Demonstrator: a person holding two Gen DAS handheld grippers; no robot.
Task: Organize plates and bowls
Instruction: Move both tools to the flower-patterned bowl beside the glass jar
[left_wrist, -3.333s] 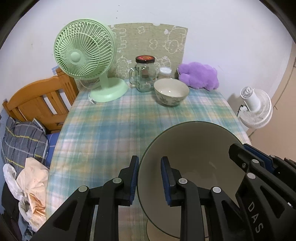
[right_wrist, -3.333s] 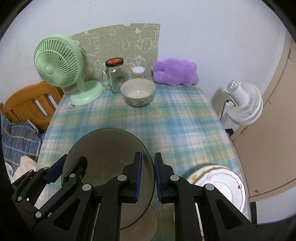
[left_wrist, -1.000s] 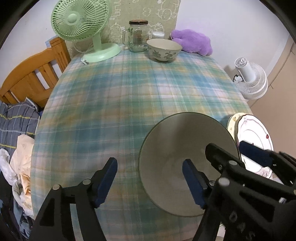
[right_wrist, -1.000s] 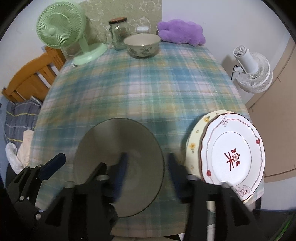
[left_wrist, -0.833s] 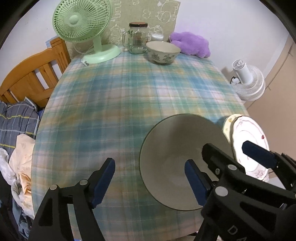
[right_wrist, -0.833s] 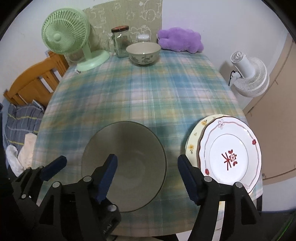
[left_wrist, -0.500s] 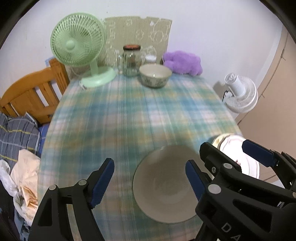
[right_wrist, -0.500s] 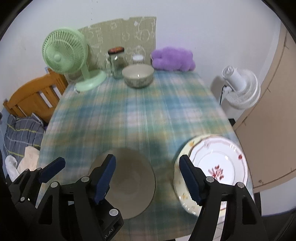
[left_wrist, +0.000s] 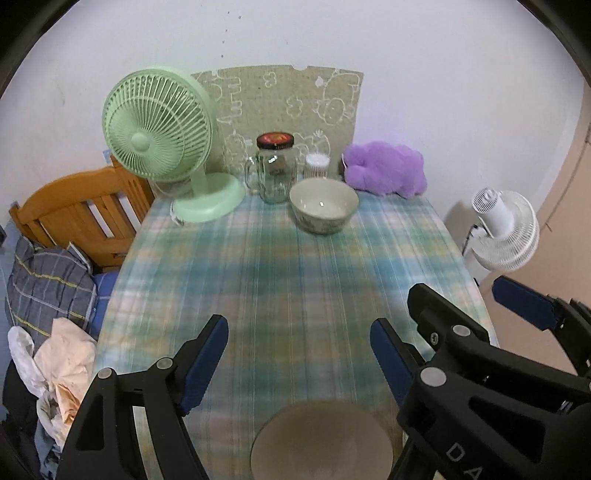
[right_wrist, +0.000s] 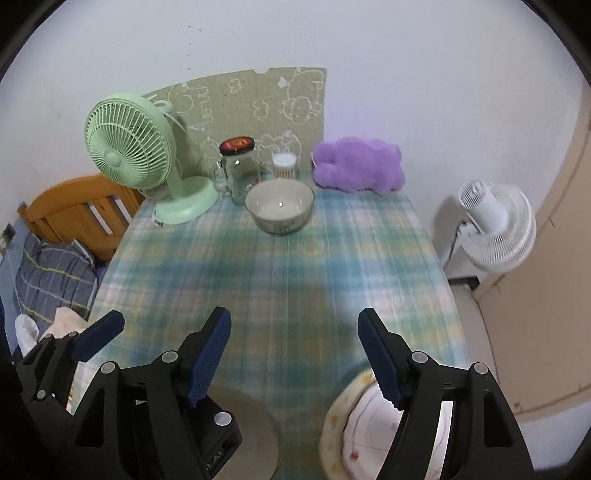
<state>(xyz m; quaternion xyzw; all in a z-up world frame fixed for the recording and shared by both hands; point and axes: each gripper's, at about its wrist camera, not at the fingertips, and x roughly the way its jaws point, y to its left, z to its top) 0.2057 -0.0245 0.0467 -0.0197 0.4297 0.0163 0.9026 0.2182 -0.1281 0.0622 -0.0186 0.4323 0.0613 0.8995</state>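
a: where's everything on the table?
b: grey bowl at the near edge, plates to its right, patterned bowl far back.
a: the tongs?
b: left gripper and right gripper both gape wide, holding nothing.

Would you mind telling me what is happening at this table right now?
A person is tidying dishes with two handheld grippers. Both the left gripper and the right gripper are open and hold nothing. A large grey bowl sits on the checked tablecloth at the near edge, beside stacked plates. A smaller patterned bowl waits at the far end by the glass jar.
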